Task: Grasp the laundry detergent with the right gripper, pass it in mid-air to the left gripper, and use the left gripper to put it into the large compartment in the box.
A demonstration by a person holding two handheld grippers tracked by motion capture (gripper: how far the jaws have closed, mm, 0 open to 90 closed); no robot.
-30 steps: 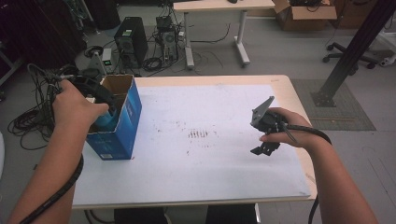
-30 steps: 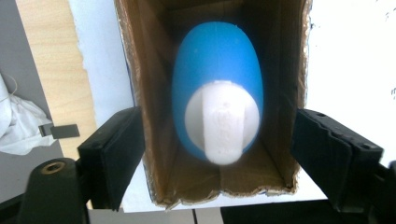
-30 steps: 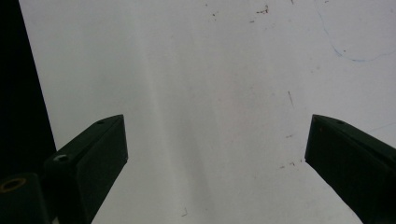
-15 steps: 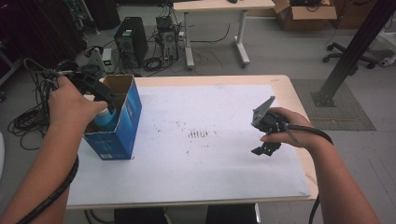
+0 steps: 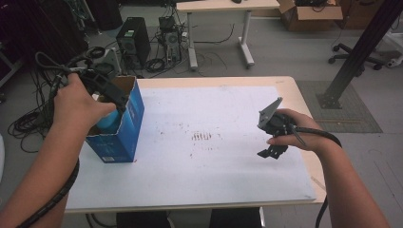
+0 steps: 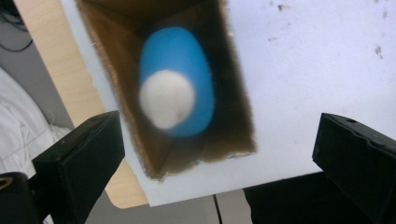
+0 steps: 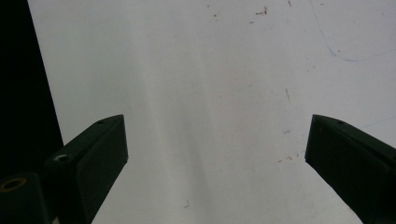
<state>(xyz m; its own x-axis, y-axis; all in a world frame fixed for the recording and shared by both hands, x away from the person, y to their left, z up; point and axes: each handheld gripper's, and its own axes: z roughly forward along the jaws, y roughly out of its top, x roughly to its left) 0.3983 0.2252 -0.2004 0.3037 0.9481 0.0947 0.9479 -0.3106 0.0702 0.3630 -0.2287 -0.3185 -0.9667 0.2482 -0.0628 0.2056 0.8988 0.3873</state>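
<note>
- The blue cardboard box (image 5: 121, 124) stood upright near the left edge of the table (image 5: 294, 90), its top flaps open.
- Inside it stood a blue bottle (image 6: 180, 81) with a white cap (image 6: 166, 99), seen from above in the left gripper view, blurred but well down in the box's brown interior.
- The left gripper (image 5: 110, 95) hung directly over the box mouth, pointed down. Its jaws were spread wide in its own view, wider than the bottle, with nothing between them.
- The right gripper (image 5: 272, 142) hovered above the bare white table surface near the right edge, well apart from the box; its jaws were likewise spread and empty.
- Judged from this, the work in hand was a reach into the box for the bottle.
- Risks from here:
  - The spread jaws looked nearly as wide as the narrow opening, so a jaw could catch the cardboard rim and tip or drag the box, which nothing steadied.
  - The box stood close to the table's left edge, so a shove could push it off.
  - The rounded cap might slip from a closing grip if taken off-centre.
</note>
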